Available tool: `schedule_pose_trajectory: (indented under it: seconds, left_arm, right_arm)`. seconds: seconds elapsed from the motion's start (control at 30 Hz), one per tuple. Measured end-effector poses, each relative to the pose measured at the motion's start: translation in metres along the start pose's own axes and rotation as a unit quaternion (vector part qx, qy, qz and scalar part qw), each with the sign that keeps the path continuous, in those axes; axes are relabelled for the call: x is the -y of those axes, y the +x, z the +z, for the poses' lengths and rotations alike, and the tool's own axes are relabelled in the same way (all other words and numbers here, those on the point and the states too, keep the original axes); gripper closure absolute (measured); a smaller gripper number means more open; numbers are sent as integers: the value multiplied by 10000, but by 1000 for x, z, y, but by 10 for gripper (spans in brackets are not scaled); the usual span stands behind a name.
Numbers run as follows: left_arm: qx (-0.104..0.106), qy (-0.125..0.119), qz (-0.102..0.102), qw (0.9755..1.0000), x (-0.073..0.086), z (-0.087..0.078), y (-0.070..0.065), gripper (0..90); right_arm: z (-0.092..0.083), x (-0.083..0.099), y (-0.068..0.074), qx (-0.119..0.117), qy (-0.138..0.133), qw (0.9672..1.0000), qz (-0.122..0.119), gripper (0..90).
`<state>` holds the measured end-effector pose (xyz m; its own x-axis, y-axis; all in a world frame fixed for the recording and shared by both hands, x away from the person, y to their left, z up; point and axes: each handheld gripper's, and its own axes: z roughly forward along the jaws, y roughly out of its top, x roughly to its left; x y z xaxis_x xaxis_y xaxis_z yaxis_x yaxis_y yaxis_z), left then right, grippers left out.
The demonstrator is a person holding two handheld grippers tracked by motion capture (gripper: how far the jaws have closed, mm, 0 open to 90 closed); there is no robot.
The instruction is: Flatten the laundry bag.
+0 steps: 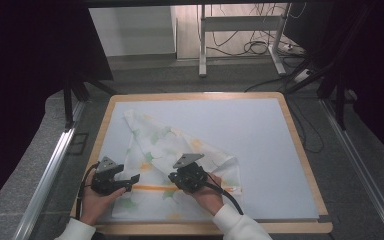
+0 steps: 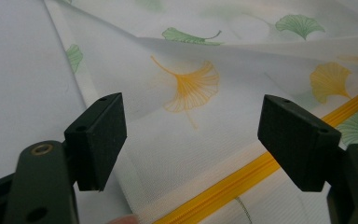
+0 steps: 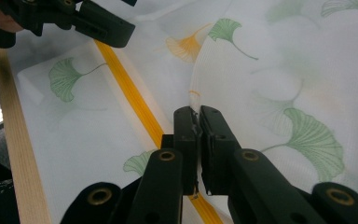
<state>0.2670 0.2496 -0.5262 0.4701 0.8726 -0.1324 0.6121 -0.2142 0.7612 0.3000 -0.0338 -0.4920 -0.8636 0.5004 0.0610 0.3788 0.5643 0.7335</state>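
A white mesh cloth [image 1: 180,145] printed with green and yellow ginkgo leaves lies crumpled on the near left part of the table mat [image 1: 265,135]. A yellow zipper [image 1: 152,188] runs across its near part. My left gripper [image 1: 131,183] hovers open just above the cloth [image 2: 191,140] by the zipper [image 2: 242,179], with nothing pinched in my left gripper [image 2: 205,140]. To its right, my right gripper [image 1: 173,178] is shut on a raised fold of the cloth [image 3: 284,70] beside the zipper [image 3: 130,93]. Thin white fabric shows between the pads of my right gripper [image 3: 198,114]. The left gripper [image 3: 98,23] shows at top left.
The mat sits in a wooden frame [image 1: 300,145], whose edge [image 3: 14,140] runs close beside the cloth. The mat's right half lies bare. Beyond the table stand a desk frame [image 1: 202,45], floor cables [image 1: 260,47] and dark stands [image 1: 70,100].
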Motion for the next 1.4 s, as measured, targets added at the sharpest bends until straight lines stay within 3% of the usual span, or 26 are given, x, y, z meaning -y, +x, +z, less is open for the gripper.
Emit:
schedule_pose_trajectory:
  seconds: [0.6,1.4]
  left_arm:
    - [5,-3,-2,10000,0,1,0,233]
    - [9,4,6,10000,0,0,0,233]
  right_arm:
    - [-23,-5,-20,88,-267,9994,182,854]
    - [-38,-4,-42,302,-416,9978,425,855]
